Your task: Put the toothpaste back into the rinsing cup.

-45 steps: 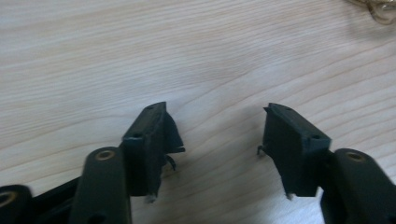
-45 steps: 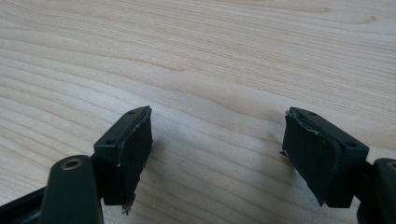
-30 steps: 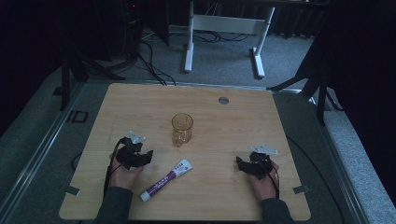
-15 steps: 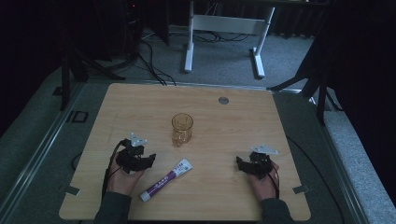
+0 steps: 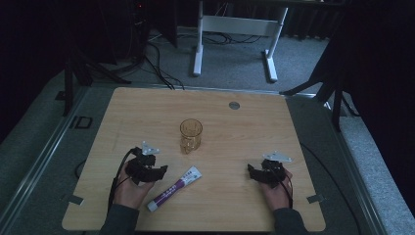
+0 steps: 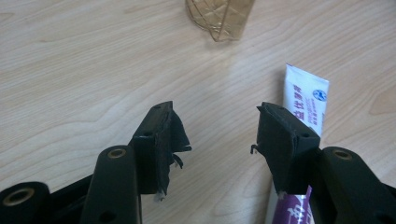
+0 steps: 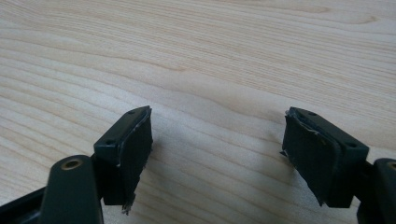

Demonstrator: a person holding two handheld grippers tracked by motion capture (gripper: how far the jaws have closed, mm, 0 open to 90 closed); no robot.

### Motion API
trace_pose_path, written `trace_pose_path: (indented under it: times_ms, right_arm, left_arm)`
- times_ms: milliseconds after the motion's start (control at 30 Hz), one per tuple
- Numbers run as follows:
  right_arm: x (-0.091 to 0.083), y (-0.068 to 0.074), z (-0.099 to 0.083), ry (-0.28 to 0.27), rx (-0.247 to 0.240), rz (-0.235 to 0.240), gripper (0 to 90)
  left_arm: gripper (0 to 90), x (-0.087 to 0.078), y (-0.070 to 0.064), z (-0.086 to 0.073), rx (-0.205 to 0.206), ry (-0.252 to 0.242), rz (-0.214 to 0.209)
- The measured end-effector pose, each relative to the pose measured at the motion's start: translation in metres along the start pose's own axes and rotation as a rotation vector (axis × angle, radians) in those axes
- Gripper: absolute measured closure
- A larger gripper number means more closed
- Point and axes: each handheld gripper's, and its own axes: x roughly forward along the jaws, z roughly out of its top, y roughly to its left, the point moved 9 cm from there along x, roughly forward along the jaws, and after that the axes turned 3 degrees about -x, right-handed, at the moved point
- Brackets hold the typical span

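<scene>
Toothpaste tube (image 6: 306, 105) on bench (image 5: 244, 127), white and purple; blue logo and small print too blurry to read. Left gripper (image 6: 217, 126) fingers spread, empty; right gripper (image 7: 217, 140) same.

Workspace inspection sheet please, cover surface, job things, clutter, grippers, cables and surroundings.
Surface: wooden table, bare grain, round grommet near far edge.
Job's things: toothpaste tube lying flat; amber glass upright, apart from the tube.
Clutter: nothing seen.
Grippers: left gripper open, beside the tube; right gripper open over bare wood.
Cables: black cable trailing from the left gripper; floor cables beyond.
Surroundings: grey carpet, white desk frame.
</scene>
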Motion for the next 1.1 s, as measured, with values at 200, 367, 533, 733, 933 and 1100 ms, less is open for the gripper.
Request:
trace_pose_path:
  times_ms: [200, 367, 533, 733, 933, 1100]
  right_arm:
    - [0.0, 0.0, 0.0, 0.0, 0.0, 0.0, 24.2]
    - [0.0, 0.0, 0.0, 0.0, 0.001, 0.0, 24.2]
    - [0.0, 0.0, 0.0, 0.0, 0.001, 0.0, 24.1]
    - [0.0, 0.0, 0.0, 0.0, 0.001, 0.0, 24.1]
    - [0.0, 0.0, 0.0, 0.0, 0.001, 0.0, 24.2]
    - [0.0, 0.0, 0.0, 0.0, 0.001, 0.0, 24.1]
  left_arm:
    - [46.6, 0.002, -0.004, -0.001, 0.021, 0.028, -0.003]
    - [48.8, 0.003, -0.009, 0.0, 0.047, 0.039, -0.014]
    - [50.0, 0.002, -0.015, 0.005, 0.07, 0.049, -0.02]
    - [53.0, 0.001, -0.021, 0.006, 0.088, 0.063, -0.034]
    - [53.9, 0.003, -0.03, 0.003, 0.116, 0.115, -0.043]
    - [53.9, 0.006, -0.031, 0.0, 0.121, 0.15, -0.045]
